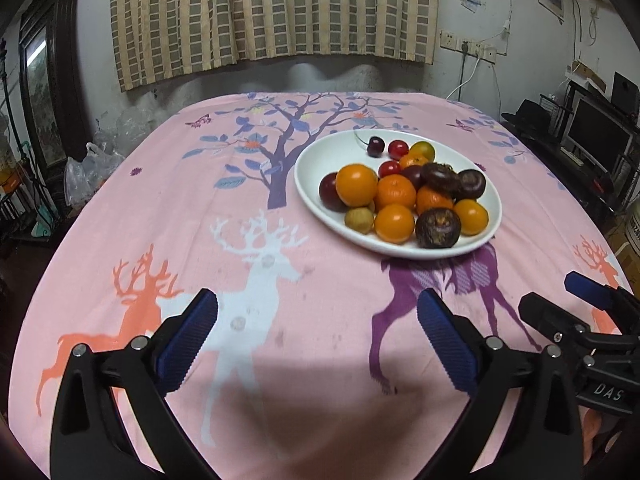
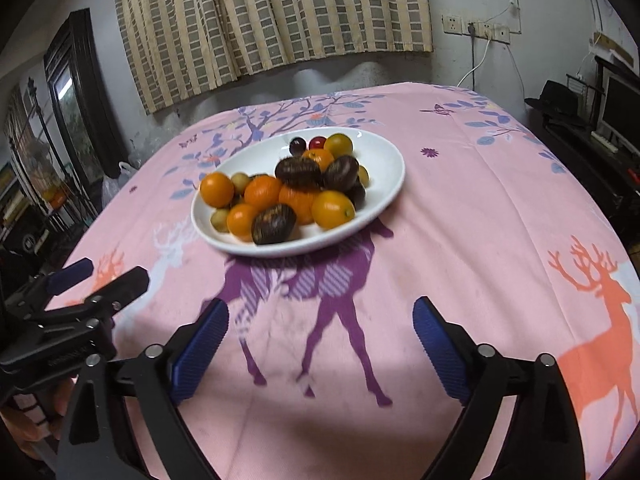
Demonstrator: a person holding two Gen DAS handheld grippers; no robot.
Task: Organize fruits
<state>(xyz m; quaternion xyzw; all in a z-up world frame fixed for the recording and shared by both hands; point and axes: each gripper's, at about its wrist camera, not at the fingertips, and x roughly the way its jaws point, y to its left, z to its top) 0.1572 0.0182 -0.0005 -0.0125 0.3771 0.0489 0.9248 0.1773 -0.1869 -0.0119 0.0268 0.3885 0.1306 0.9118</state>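
Right of centre in the left wrist view: white oval plate on pink deer-print tablecloth, well apart from both grippers. Heaped on plate: oranges and tangerines, dark brown rough-skinned fruits, a plum, small tan fruit, cherry tomatoes, one dark cherry with stem, at far rim.

Handling, judged: citrus firm, light, rounded, likely to roll; best pinched across the widest part, top pieces first to keep the pile from shifting. Cherries and tomatoes small, smooth, easily bruised; gentle squeeze only. Plate stiff, breakable, probably slick at rim.

Left gripper: jaws spread wide, nothing between, only cloth beneath. Right gripper: likewise spread wide, empty, plate toward upper middle of its view. No second container visible for sorting.
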